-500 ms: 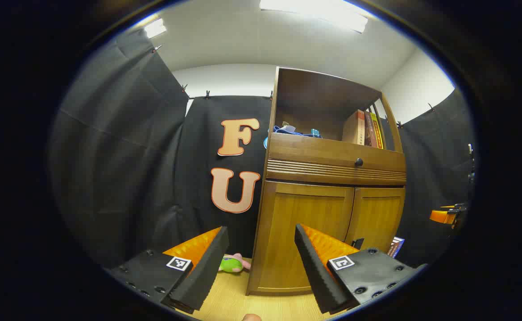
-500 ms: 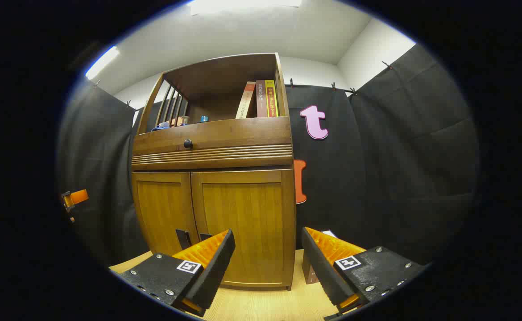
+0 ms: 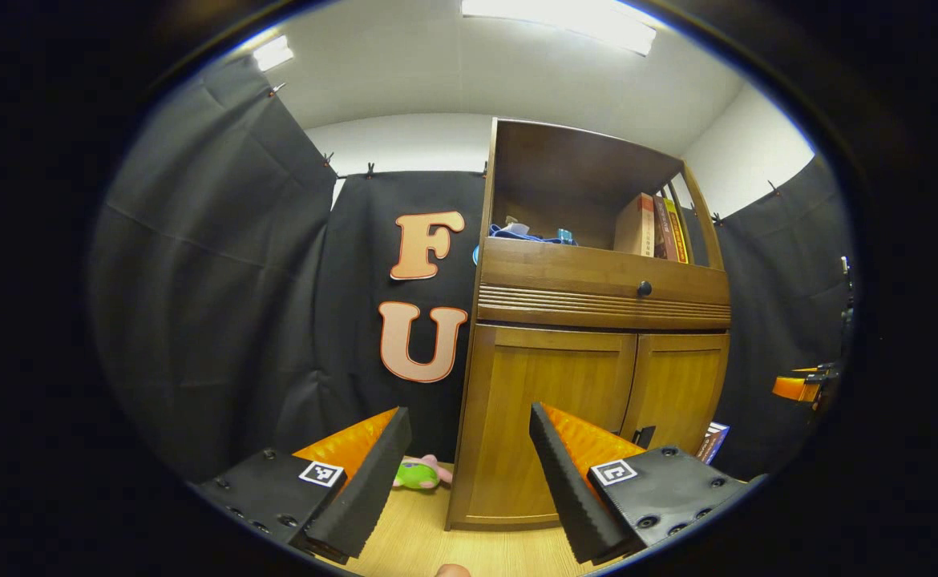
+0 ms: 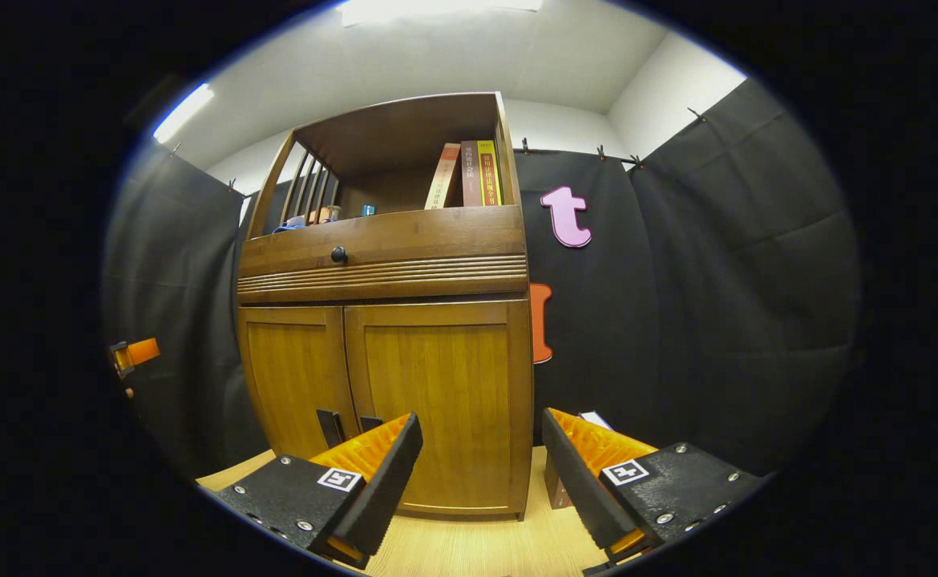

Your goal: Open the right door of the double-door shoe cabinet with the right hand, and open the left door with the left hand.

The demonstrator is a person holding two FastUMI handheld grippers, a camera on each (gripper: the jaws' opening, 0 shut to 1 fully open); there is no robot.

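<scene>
Jaws of right gripper (image 4: 477,473) spread wide, empty, aimed at lower half of right door (image 4: 437,409); door shut. Jaws of left gripper (image 3: 469,473) also spread, empty, facing left door (image 3: 545,425), shut too. Two dark handles (image 4: 330,427) sit low beside centre seam. Shoe cabinet (image 4: 381,264) stands on wooden floor (image 4: 453,549), well ahead of both grippers. Right door comes first, by my judgement: swing right gripper toward seam, pinch nearer handle squarely, pull along hinge arc. Both grippers held low, tilted slightly upward. Green toy (image 3: 417,474) on floor beside cabinet's left bottom corner.
</scene>
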